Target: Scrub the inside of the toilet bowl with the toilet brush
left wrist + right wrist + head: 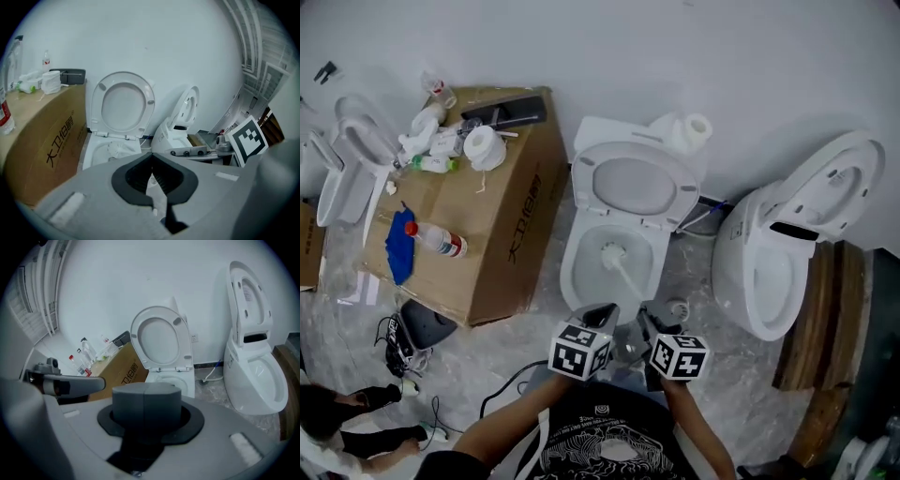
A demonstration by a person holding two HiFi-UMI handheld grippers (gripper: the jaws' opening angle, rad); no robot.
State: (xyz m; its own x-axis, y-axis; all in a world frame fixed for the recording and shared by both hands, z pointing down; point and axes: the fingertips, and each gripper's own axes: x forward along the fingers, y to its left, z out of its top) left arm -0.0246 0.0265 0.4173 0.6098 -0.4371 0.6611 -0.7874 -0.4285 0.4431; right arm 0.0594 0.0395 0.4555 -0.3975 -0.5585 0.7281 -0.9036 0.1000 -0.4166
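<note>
The toilet point(579, 267) stands against the wall with seat and lid up. The brush point(623, 272) is in its bowl. The white head lies near the bowl's centre, and the handle slants back over the front right rim toward the two grippers. Both grippers hover just in front of that rim, side by side, with their marker cubes toward the person.

Left gripper point(151, 158): jaws closed, tips touching. Behind the tips the pads bow apart, and a pale strip shows in that gap (handle or floor: cannot be told). In the left gripper view the brush head sits in the bowl, left of the jaw tips.

Right gripper point(146, 399): jaws clenched flush along a single seam, nothing visible between them.

In the head view the near end of the handle stops between the two sets of jaws, nearer the right set. Contact with either cannot be confirmed.

A box point(511, 234) stands just beside the toilet, on its left. A bottle point(436, 239) with a red cap lies near the box's left edge, next to a blue cloth point(398, 246) draped over that edge. A paper roll point(485, 147) sits at the far edge among small bottles. A second toilet point(733, 262), lid up, stands to the right, apart from the first.
</note>
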